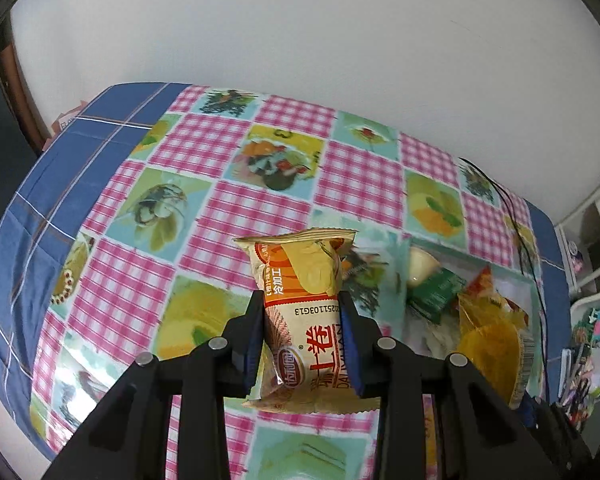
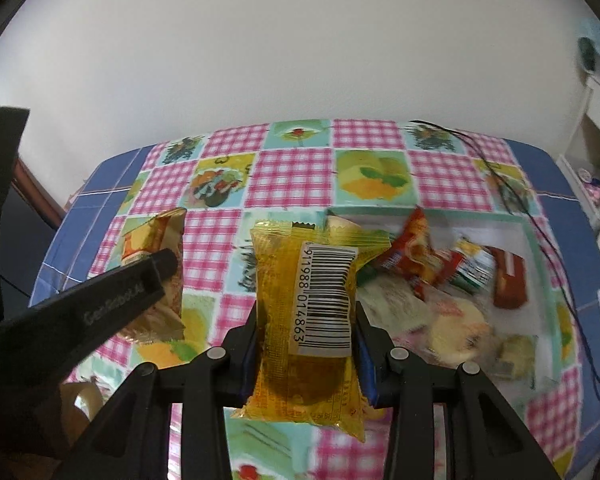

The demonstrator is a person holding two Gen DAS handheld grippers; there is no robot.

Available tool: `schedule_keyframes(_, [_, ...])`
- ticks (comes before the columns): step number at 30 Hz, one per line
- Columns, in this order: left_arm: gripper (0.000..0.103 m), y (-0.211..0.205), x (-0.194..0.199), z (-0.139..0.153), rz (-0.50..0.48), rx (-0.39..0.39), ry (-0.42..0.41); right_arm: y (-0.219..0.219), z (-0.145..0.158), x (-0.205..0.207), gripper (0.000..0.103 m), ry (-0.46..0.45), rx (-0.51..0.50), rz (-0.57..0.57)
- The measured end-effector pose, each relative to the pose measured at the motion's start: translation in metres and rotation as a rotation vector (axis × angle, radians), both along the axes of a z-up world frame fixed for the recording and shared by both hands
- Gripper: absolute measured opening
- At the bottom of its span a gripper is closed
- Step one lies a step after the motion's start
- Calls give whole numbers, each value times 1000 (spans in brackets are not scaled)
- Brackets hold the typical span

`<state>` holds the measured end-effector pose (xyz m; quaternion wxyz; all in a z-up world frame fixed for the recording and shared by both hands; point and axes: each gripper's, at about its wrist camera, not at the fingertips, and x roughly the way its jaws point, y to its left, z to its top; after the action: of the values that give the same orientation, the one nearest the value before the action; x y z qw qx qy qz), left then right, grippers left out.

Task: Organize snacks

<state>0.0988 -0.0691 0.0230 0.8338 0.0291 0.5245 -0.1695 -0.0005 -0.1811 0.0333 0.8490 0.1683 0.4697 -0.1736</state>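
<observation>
My left gripper [image 1: 300, 304] is shut on a cream and orange Swiss-roll snack pack [image 1: 300, 312], held upright above the checked tablecloth. In the right wrist view the same pack [image 2: 156, 240] shows at the left, behind a black finger [image 2: 140, 284] of the left gripper. My right gripper [image 2: 306, 312] is shut on a clear yellow snack pack [image 2: 300, 320] with a white barcode label, held above the table. That yellow pack also shows at the right of the left wrist view [image 1: 492, 344]. A white tray [image 2: 516, 236] at the right holds several mixed snacks.
The table wears a pink-checked cloth with fruit pictures [image 1: 236, 168] over a blue cloth [image 1: 40, 200]. A black cable [image 2: 496, 168] runs along the table's right side past the tray. A white wall stands behind. Cluttered shelves [image 1: 588, 340] lie beyond the right edge.
</observation>
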Motion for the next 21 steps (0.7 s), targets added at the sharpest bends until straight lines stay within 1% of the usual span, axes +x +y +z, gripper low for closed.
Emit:
schedule_keyframes(3, [36, -9, -16, 0, -20, 16, -9, -6, 0, -21, 42, -4, 21, -13])
schedule_keyframes(8, [36, -26, -35, -1, -55, 18, -12, -25, -3, -47, 42, -8, 50, -51])
schedule_keyframes(13, [36, -42, -46, -2, -80, 18, -18, -42, 1, -61, 42, -17, 28, -74])
schedule_keyframes(18, [36, -59, -57, -10, -114, 21, -2, -65, -3, -73, 42, -13, 47, -116])
schedule_keyframes(21, [36, -70, -63, -14, -141, 29, 3, -77, -6, -79, 42, 0, 42, -141])
